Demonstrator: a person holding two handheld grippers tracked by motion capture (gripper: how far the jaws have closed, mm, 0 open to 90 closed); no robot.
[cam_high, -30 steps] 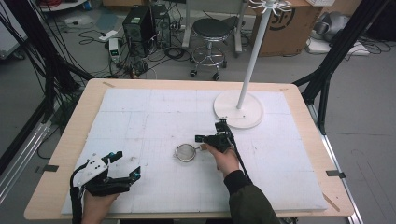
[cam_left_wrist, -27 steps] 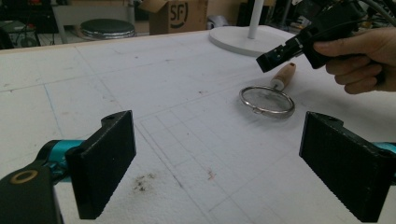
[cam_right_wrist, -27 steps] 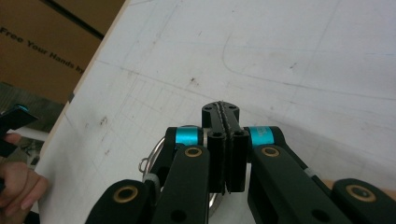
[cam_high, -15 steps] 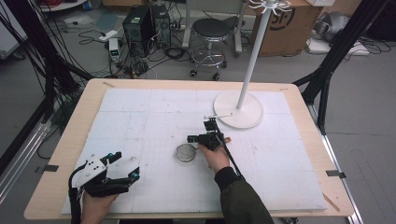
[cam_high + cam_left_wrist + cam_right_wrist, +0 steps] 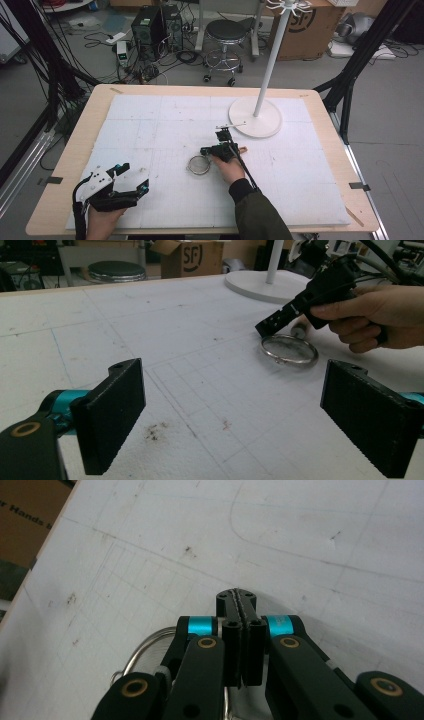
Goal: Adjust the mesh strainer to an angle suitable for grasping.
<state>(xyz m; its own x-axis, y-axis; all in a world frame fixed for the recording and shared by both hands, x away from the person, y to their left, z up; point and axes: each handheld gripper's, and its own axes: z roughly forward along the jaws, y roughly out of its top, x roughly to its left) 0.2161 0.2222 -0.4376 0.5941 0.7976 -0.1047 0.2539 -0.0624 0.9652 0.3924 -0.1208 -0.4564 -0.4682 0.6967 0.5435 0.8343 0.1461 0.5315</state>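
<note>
While the right tool (image 5: 214, 149) hovers with jaws pressed together, empty, above the strainer (image 5: 199, 164) mid-counter (image 5: 320, 200), spread its jaws before descending on the rim. Left tool (image 5: 131, 181) rests wide open, empty.

A wooden desk (image 5: 85, 145) stands on a grey concrete floor (image 5: 390, 90), its top covered by a white sheet (image 5: 165, 120) ruled with a faint grid and marked by small dark specks. On the far right part of the sheet sits the round white base (image 5: 265, 122) of a white pole stand (image 5: 272, 55), whose hooked top reaches the upper edge of the high view. Behind the desk a black round stool (image 5: 226, 35) on castors stands near a black computer tower (image 5: 155, 25), with cables (image 5: 150, 70) tangled across the floor. A brown cardboard box (image 5: 305, 27) sits farther back. Black frame struts (image 5: 360, 60) slant down on both sides of the desk.
</note>
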